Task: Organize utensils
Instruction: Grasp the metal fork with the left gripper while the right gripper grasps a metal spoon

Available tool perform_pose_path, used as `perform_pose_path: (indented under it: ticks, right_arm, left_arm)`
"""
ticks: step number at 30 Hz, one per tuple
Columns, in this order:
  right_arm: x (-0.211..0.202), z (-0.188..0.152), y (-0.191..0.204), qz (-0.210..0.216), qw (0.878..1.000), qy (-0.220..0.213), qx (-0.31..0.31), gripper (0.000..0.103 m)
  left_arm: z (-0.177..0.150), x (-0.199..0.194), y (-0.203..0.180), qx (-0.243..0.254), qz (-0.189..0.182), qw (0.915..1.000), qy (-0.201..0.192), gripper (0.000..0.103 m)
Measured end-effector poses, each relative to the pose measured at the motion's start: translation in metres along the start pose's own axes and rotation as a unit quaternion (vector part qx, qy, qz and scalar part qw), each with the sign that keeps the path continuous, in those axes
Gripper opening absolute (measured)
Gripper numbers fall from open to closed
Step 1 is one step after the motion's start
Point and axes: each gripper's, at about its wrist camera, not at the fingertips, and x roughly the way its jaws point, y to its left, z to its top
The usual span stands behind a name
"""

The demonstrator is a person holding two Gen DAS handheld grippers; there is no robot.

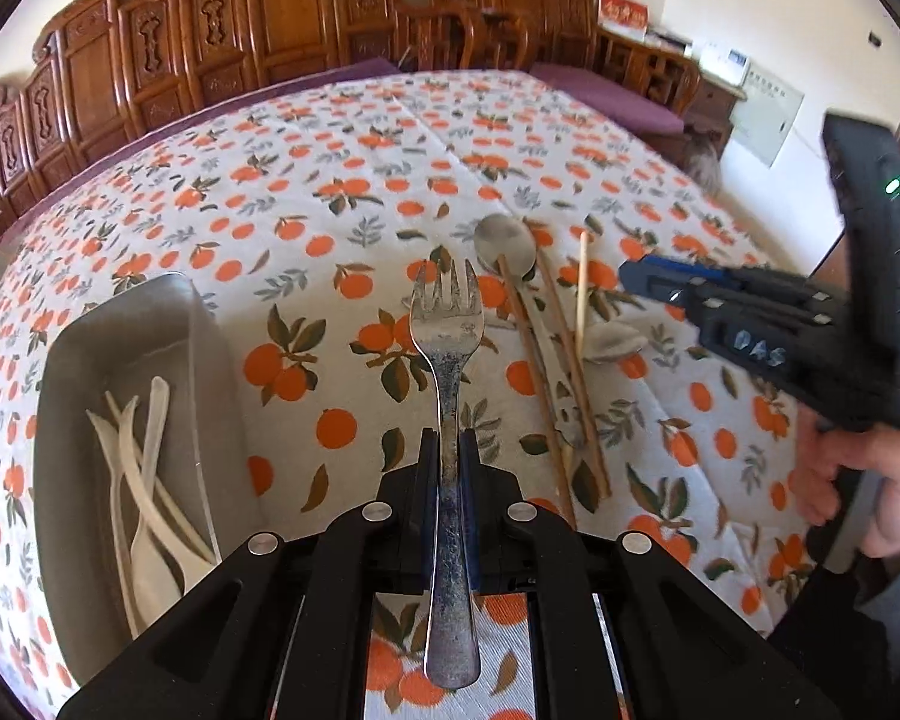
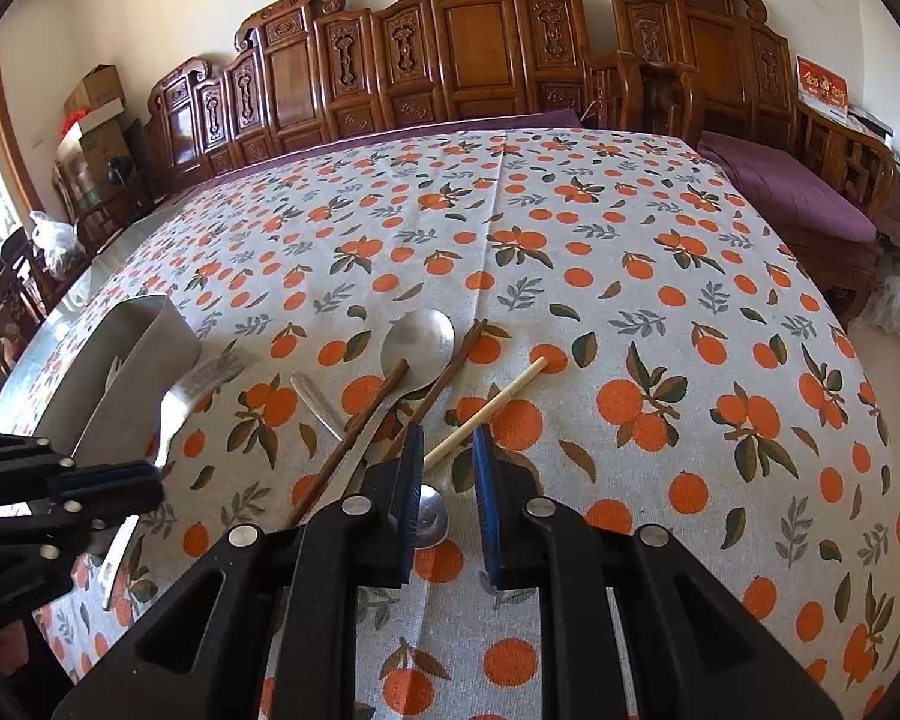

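Note:
My left gripper (image 1: pixel 447 438) is shut on the handle of a metal fork (image 1: pixel 447 324), held above the tablecloth with its tines pointing away. The right wrist view shows that gripper (image 2: pixel 144 483) at the lower left, the fork (image 2: pixel 177 408) blurred beside the tray (image 2: pixel 144 330). My right gripper (image 2: pixel 447 444) hovers open over a pile of utensils: a large metal spoon (image 2: pixel 420 336), two brown chopsticks (image 2: pixel 444 372), a pale chopstick (image 2: pixel 498 402) and a small spoon (image 2: pixel 432 516). Nothing is pressed between its pads.
A grey metal tray (image 1: pixel 60 360) at the left holds several white plastic utensils (image 1: pixel 144 480). A hand (image 1: pixel 840 468) grips the right gripper (image 1: pixel 636 279) at the right. The orange-print tablecloth (image 2: pixel 630 300) covers the table; carved wooden benches stand behind.

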Motion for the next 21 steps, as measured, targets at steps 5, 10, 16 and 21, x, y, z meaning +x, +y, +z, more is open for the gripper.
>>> perform_pose_path:
  ticks: [5,10,16,21]
  right_arm:
    - [0.002,-0.002,0.011,0.004,1.000,0.003,-0.010,0.019]
    - [0.007,-0.003,0.030,0.012,1.000,0.009,-0.024,0.019]
    - [0.027,-0.006,0.049,0.021,0.998,0.041,-0.045,0.019]
    - [0.036,-0.005,0.051,0.007,0.998,0.054,-0.036,0.018]
  left_arm:
    - [-0.003,-0.014,0.005,-0.006,-0.015,0.9996,-0.021,0.006]
    - [-0.004,-0.019,0.009,-0.011,-0.030,0.9991,-0.029,0.006]
    - [-0.003,-0.027,0.013,-0.010,-0.032,0.9985,-0.042,0.006]
    - [-0.002,-0.031,0.015,-0.013,-0.035,0.9982,-0.048,0.006]
